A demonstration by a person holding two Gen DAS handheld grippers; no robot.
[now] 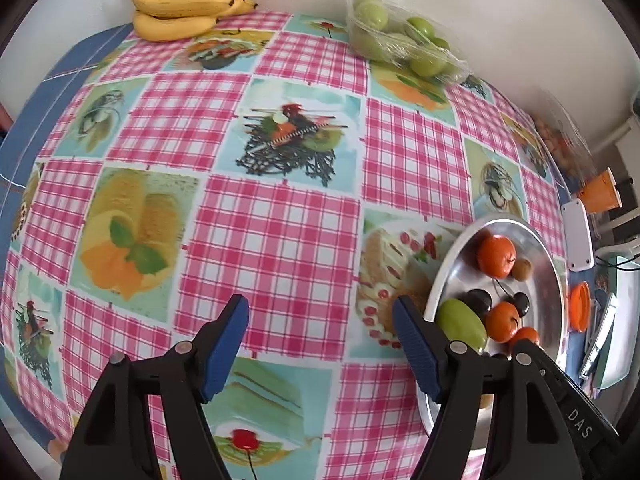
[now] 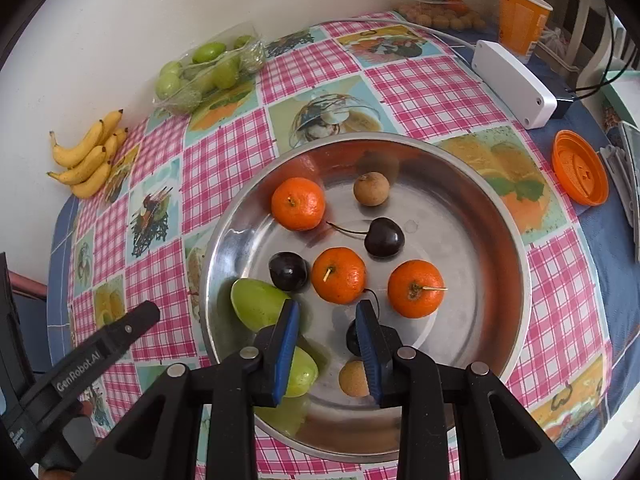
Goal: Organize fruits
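Observation:
A metal bowl [image 2: 500,248] holds three tangerines [image 2: 298,203], dark cherries [image 2: 384,237], two brown longans [image 2: 371,188] and two green fruits [image 2: 256,304]. My right gripper [image 2: 328,312] hovers open and empty over the bowl's near side, between a green fruit and a cherry. My left gripper [image 1: 320,308] is open and empty over the tablecloth, left of the bowl [image 1: 532,240]; its right finger is next to a green fruit [image 1: 460,318]. Bananas [image 1: 188,0] and a wrapped tray of green fruit [image 1: 400,36] lie at the far edge by the wall.
A checked pink tablecloth [image 1: 272,232] covers the table. Right of the bowl are a white box [image 2: 512,80], an orange cup [image 2: 520,16], an orange lid [image 2: 580,172] and a packet of small fruit [image 2: 440,4]. The left gripper's arm [image 2: 100,344] shows left of the bowl.

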